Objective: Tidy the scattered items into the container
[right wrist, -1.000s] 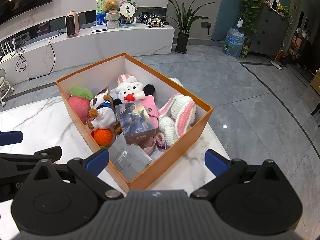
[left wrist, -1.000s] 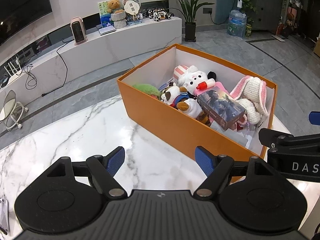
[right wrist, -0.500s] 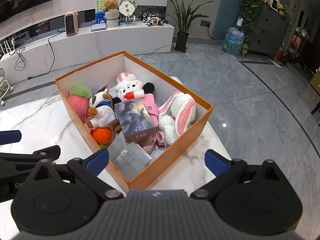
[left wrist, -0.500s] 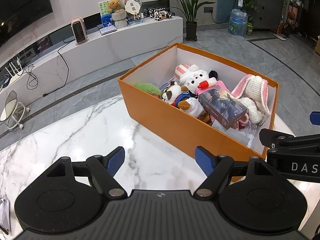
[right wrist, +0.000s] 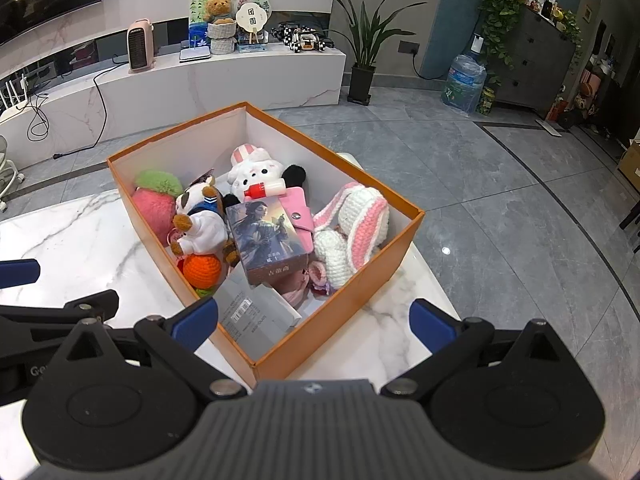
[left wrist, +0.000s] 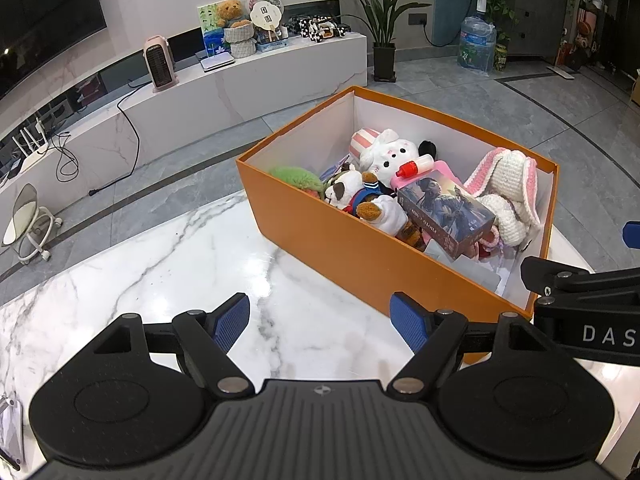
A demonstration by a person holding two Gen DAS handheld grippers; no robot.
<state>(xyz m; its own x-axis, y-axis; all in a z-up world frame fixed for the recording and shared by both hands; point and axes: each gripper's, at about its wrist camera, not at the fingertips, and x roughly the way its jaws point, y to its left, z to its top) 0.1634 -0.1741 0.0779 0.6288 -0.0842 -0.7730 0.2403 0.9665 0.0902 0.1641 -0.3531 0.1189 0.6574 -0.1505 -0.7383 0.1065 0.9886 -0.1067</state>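
Clearly the orange box was the biggest thing on the marble table, and everything to be tidied already lay inside it; no stray item showed on the table around the box. It looked like light, stiff cardboard, best taken by a wall near a corner if it needed shifting. Inside the box, against its right wall, lay the knitted rabbit, soft and light, easy to pinch anywhere on the body. At the box's middle rested the picture carton, rigid and smooth-faced, so probably slippery; it would be gripped safest across its narrow sides. Toward the box's left wall sat the dog plush, squashy and forgiving, and under it the orange knitted ball, which would likely roll if nudged. Smallest, at the far middle of the box, was the red-capped bottle, hard and slick, best held around the barrel. The left gripper and right gripper hung before the box's near side, both spread wide and empty.
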